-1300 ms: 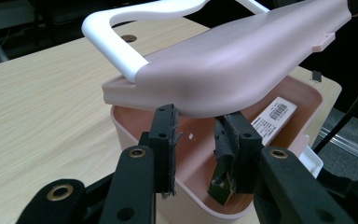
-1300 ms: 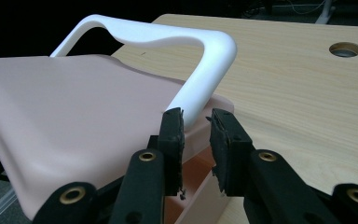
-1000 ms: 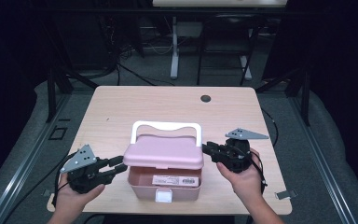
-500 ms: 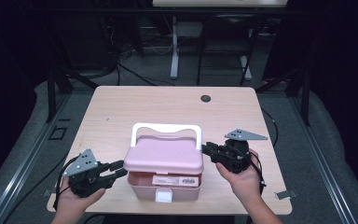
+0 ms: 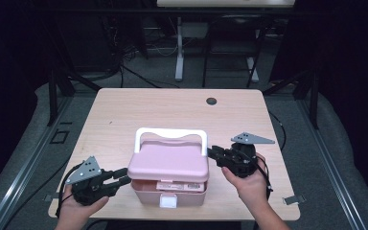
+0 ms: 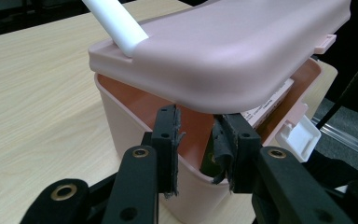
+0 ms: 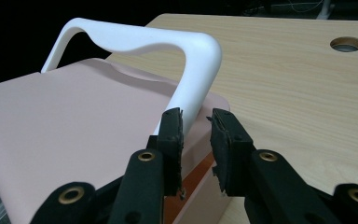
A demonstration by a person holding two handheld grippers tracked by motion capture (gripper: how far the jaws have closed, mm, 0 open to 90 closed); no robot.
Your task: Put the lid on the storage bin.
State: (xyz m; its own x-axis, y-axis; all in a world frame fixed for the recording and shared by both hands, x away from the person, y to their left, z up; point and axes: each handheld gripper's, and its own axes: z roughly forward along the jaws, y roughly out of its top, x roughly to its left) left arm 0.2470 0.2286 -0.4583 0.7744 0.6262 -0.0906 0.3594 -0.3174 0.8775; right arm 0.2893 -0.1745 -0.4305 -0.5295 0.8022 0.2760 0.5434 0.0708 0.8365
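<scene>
Since a second ago our left claw point(image 5: 120, 176) slid lower beside the pink box point(image 5: 170, 191), jaws apart under its raised lid point(image 5: 168, 161). Our right claw point(image 5: 212, 153), also open, flanks the handle point(image 5: 170, 133). Lid-lifting underway; next, raise further.

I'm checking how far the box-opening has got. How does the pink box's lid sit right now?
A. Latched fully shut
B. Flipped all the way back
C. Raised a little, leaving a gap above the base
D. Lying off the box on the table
C: the left gripper view shows the lid hovering above the base, with an open gap that lets the inside wall and a label show, and the white latch hanging loose.
</scene>
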